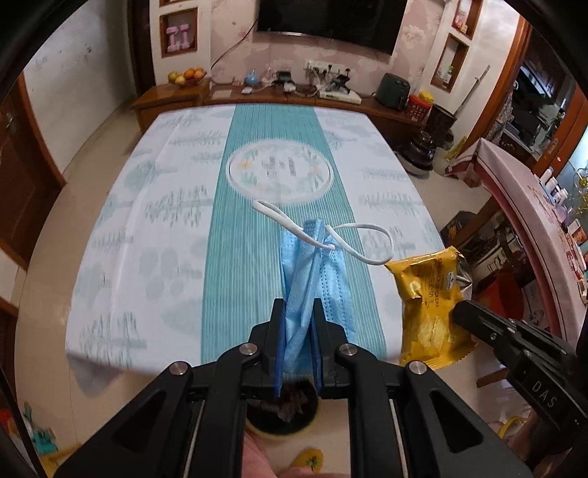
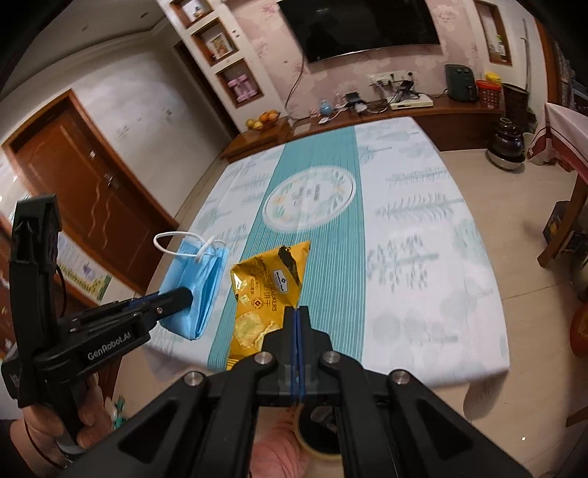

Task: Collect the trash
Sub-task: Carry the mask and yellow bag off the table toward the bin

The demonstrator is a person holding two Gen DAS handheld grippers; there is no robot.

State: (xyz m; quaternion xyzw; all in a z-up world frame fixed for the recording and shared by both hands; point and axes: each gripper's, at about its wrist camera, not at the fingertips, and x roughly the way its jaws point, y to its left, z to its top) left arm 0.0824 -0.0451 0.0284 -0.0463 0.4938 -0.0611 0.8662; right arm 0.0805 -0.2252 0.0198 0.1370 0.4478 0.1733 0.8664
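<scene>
In the left wrist view my left gripper (image 1: 297, 309) is shut on a folded blue face mask (image 1: 312, 264), whose white ear loops stick out ahead. My right gripper (image 2: 297, 311) is shut on the lower edge of a yellow cracker packet (image 2: 268, 283). Both are held in the air over the near edge of the table (image 2: 422, 257), side by side, with the packet (image 1: 430, 305) to the right of the mask (image 2: 194, 279). Each view shows the other gripper: the right gripper (image 1: 466, 312) and the left gripper (image 2: 183, 294). Below them stands a round yellow-rimmed bin (image 1: 257, 432), dark inside.
A teal and white cloth covers the table. A wooden cabinet (image 1: 176, 95) with a fruit bowl (image 1: 187, 75) runs along the far wall under a TV (image 1: 330, 18). A second table (image 1: 522, 191) with clutter stands on the right. A wooden door (image 2: 92, 191) is on the left.
</scene>
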